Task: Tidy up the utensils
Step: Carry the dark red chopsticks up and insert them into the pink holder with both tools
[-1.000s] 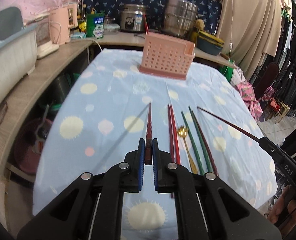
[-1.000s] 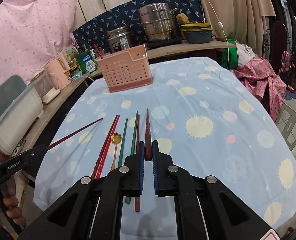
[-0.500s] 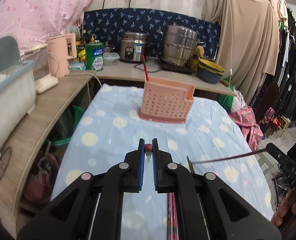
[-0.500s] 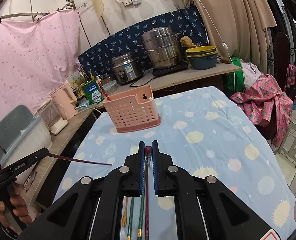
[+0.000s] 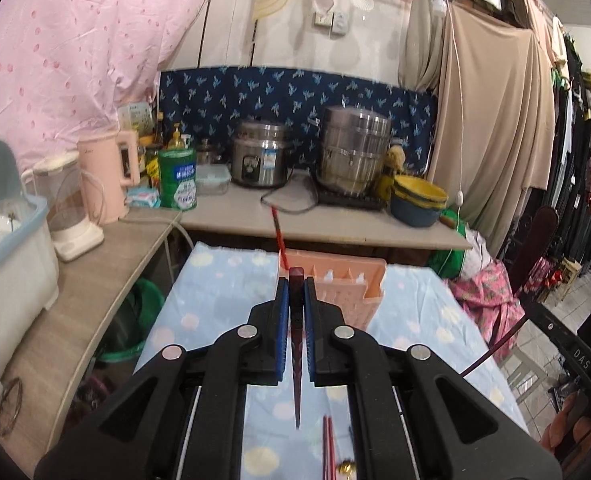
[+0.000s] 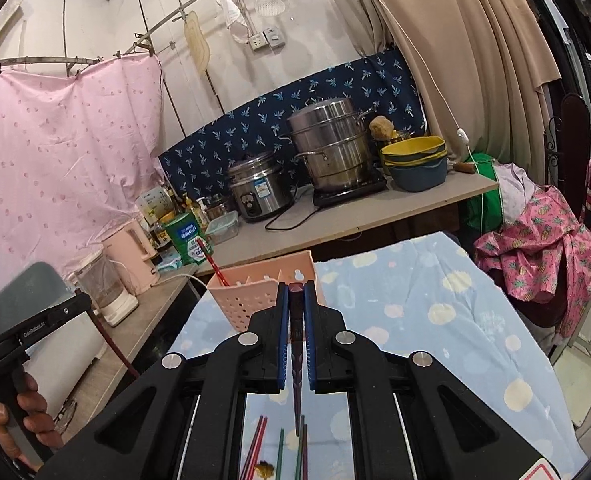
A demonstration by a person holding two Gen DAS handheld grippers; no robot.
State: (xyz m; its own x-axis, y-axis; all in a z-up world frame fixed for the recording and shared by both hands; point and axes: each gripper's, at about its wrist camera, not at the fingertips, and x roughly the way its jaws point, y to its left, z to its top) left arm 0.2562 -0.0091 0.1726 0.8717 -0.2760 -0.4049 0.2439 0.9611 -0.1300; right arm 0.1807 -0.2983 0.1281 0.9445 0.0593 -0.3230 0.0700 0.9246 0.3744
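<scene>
Cluttered kitchen counters with a steel rice cooker (image 5: 260,154) and a stacked steel steamer pot (image 6: 329,144) stand behind the pale blue, sun-dotted tablecloth (image 6: 435,304), and at its far edge sits our landmark, the pink perforated plastic utensil caddy (image 5: 347,288), with one red chopstick (image 5: 278,232) already leaning out of its corner. We hold our left gripper (image 5: 296,300) clamped on a dark maroon patterned chopstick (image 5: 296,344), blunt end up between the blue pads and the tip hanging free below, just in front of the caddy. Our right gripper (image 6: 296,308) is likewise closed on a second maroon chopstick (image 6: 296,360), hanging tip-down just in front of the caddy's rim. Short of the caddy, the remaining red chopsticks (image 6: 255,444), green chopsticks (image 6: 280,454) and a small gold spoon (image 6: 265,469) lie on the cloth. We judge the risk to be in the drop: each stick is pinched near its top, so it can swing or pivot in the pads, and a tip that catches the caddy's rim or an inner divider would push the light caddy backward or tip it. With both grippers converging on the caddy, the two sticks could also cross or knock the leaning red chopstick out.
</scene>
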